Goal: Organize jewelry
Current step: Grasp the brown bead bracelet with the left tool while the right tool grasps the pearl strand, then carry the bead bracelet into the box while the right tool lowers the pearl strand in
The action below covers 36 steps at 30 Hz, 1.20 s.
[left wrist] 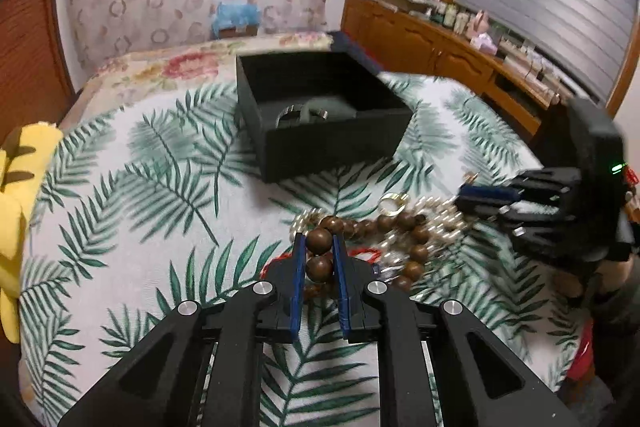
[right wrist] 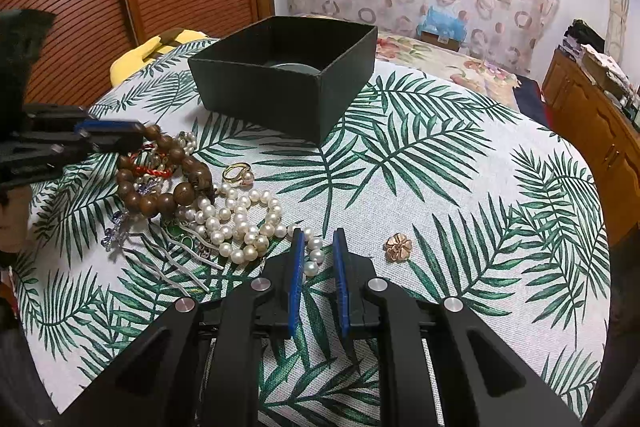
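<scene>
My left gripper (left wrist: 319,242) is shut on the brown wooden bead bracelet (left wrist: 416,253), with two beads between its blue pads; it also shows in the right wrist view (right wrist: 110,131) at the bracelet (right wrist: 160,203). My right gripper (right wrist: 318,239) is part open around the end of a white pearl necklace (right wrist: 240,223); it shows in the left wrist view (left wrist: 480,201). A black open box (left wrist: 320,115) (right wrist: 288,83) holds a green bangle (left wrist: 308,109). A gold pearl ring (right wrist: 238,175) and a gold flower brooch (right wrist: 398,246) lie on the leaf-print cloth.
A red cord (right wrist: 154,169), silver hairpins (right wrist: 176,259) and a purple flower pin (right wrist: 114,231) lie in the pile. A yellow cushion (left wrist: 16,211) sits at the table's left edge. A wooden cabinet (left wrist: 440,51) and a bed stand beyond.
</scene>
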{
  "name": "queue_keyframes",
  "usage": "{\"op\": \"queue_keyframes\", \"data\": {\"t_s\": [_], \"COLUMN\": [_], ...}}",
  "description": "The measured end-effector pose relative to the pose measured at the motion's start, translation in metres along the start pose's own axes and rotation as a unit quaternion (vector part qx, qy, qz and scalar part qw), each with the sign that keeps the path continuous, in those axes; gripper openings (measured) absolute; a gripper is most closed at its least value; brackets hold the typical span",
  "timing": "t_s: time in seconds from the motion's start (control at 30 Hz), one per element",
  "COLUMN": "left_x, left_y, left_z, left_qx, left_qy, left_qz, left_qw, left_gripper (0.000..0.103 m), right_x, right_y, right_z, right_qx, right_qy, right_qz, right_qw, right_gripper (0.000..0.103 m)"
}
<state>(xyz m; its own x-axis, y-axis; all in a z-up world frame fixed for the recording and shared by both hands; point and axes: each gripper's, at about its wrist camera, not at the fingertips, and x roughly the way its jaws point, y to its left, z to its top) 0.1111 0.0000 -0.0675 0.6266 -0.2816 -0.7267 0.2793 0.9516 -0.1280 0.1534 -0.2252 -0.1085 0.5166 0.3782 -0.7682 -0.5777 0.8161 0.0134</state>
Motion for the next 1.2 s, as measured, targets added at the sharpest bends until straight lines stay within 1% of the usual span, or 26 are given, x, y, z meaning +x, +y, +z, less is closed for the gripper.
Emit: {"op": "queue_keyframes", "data": {"t_s": [0.13, 0.27, 0.6, 0.63, 0.7, 0.8, 0.9, 1.0, 1.2], "left_x": [-0.023, -0.039, -0.058, -0.059, -0.061, -0.063, -0.064, -0.064, -0.070], "left_y": [-0.008, -0.016, -0.021, -0.020, -0.019, -0.015, -0.010, -0.009, -0.010], "left_z": [0.007, 0.012, 0.027, 0.028, 0.033, 0.037, 0.041, 0.045, 0.054], "left_qx": [0.007, 0.016, 0.030, 0.031, 0.034, 0.032, 0.029, 0.028, 0.033], "left_qy": [-0.030, -0.050, -0.076, -0.078, -0.083, -0.088, -0.093, -0.097, -0.111], "left_qz": [-0.002, -0.001, 0.006, 0.008, 0.011, 0.013, 0.012, 0.011, 0.012], "left_qw": [0.9995, 0.9986, 0.9966, 0.9964, 0.9960, 0.9956, 0.9952, 0.9948, 0.9933], "left_gripper": [0.012, 0.012, 0.012, 0.012, 0.012, 0.012, 0.012, 0.012, 0.012], "right_x": [0.000, 0.000, 0.000, 0.000, -0.001, -0.010, -0.024, -0.039, -0.082], "right_y": [0.001, 0.001, -0.002, -0.002, -0.003, -0.008, -0.007, -0.003, 0.008], "right_z": [0.000, 0.000, -0.001, 0.000, -0.001, 0.002, 0.009, 0.021, 0.054], "right_qx": [0.001, 0.001, 0.008, 0.009, 0.009, 0.025, 0.029, 0.020, -0.006], "right_qy": [0.000, 0.000, 0.000, 0.000, -0.002, -0.024, -0.048, -0.068, -0.120], "right_qz": [0.000, 0.001, 0.010, 0.005, 0.002, 0.001, 0.005, 0.000, -0.004], "right_qw": [1.000, 1.000, 1.000, 1.000, 1.000, 0.999, 0.998, 0.997, 0.993], "right_gripper": [0.016, 0.016, 0.016, 0.010, 0.009, 0.008, 0.008, 0.008, 0.008]}}
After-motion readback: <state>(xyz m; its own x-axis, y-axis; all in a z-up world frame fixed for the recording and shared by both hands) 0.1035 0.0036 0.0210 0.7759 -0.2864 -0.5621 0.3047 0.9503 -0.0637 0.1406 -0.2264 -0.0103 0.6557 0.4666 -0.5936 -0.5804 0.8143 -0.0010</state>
